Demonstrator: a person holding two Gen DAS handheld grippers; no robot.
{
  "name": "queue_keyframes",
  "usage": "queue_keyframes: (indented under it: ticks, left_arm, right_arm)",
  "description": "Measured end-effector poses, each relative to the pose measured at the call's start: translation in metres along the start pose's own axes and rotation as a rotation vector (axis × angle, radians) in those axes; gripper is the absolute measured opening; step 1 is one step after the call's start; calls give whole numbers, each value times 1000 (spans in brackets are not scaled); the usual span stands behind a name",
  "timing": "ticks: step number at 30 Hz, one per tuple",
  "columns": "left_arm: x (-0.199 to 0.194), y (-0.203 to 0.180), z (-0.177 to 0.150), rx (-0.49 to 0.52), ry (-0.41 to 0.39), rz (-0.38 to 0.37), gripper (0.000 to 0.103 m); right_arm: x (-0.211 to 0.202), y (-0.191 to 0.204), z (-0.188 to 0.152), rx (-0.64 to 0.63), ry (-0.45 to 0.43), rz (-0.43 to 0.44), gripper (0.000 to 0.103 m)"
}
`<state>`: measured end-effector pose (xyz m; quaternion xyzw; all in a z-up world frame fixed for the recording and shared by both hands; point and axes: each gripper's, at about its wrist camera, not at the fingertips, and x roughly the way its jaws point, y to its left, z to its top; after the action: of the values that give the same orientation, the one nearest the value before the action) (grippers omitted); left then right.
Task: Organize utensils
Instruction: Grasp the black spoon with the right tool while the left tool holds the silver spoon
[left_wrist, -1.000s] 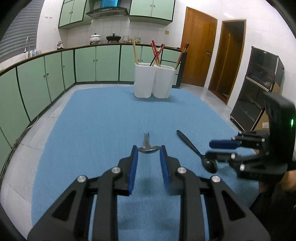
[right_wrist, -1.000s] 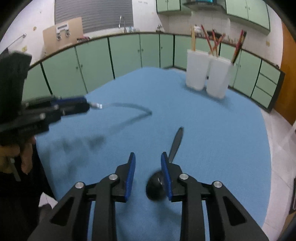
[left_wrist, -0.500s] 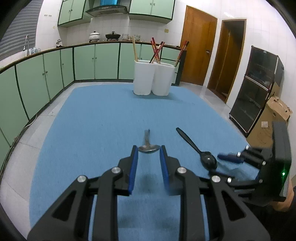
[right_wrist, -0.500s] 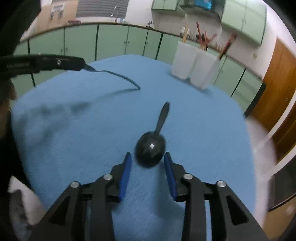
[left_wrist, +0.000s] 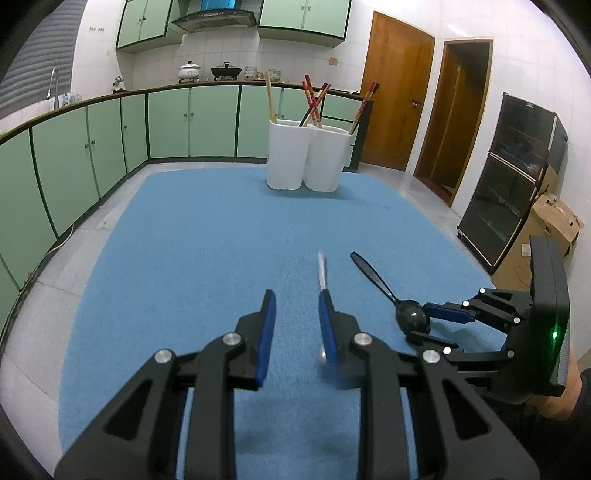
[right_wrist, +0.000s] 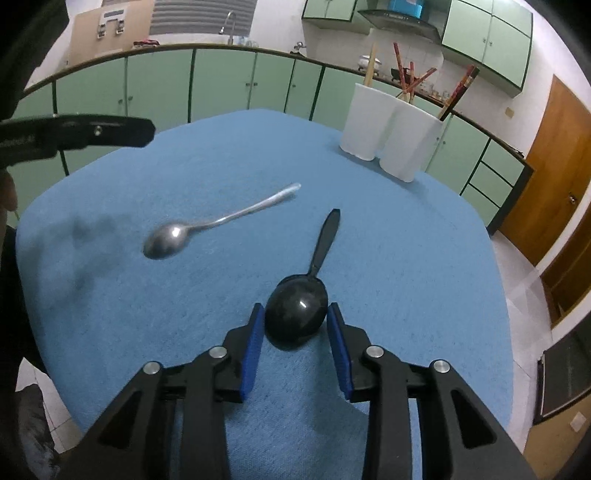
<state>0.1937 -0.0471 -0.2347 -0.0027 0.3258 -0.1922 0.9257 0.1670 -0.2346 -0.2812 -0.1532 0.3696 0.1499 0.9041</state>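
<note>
A silver spoon (right_wrist: 207, 227) lies loose on the blue mat (right_wrist: 406, 258); in the left wrist view its blurred handle (left_wrist: 322, 271) shows past the right finger. My left gripper (left_wrist: 297, 325) is open and empty above it; it also shows in the right wrist view (right_wrist: 110, 129). A black spoon (right_wrist: 297, 314) lies on the mat, its bowl between the fingers of my open right gripper (right_wrist: 295, 332), which also shows in the left wrist view (left_wrist: 428, 325). A white utensil holder (left_wrist: 306, 157) with several chopsticks stands at the far end.
The mat's edges drop to a tiled floor (left_wrist: 66, 258). Green cabinets (left_wrist: 92, 155) line the left and back. A dark cabinet (left_wrist: 513, 177) and a cardboard box (left_wrist: 546, 229) stand at the right.
My left gripper has opened and let go of the silver spoon, which now lies on the mat. My right gripper has moved forward around the black spoon's bowl.
</note>
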Motion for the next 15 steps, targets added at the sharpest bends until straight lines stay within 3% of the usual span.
queue_keyframes:
  ticks: [3, 6, 9, 14, 15]
  left_arm:
    - [1, 1, -4, -15, 18, -19, 23]
    - [11, -1, -19, -32, 109, -72, 24]
    - [25, -10, -32, -22, 165, -86, 26]
    - [48, -28, -37, 11, 176, -59, 49]
    - [51, -31, -36, 24, 175, -47, 49]
  right_arm:
    - [-4, -16, -2, 96, 4, 38, 34]
    - [-5, -20, -5, 82, 14, 37, 34]
    - [-2, -36, -9, 188, 22, 117, 34]
    - [-4, -38, -14, 194, 19, 122, 34]
    - [-4, -38, -15, 196, 18, 123, 34]
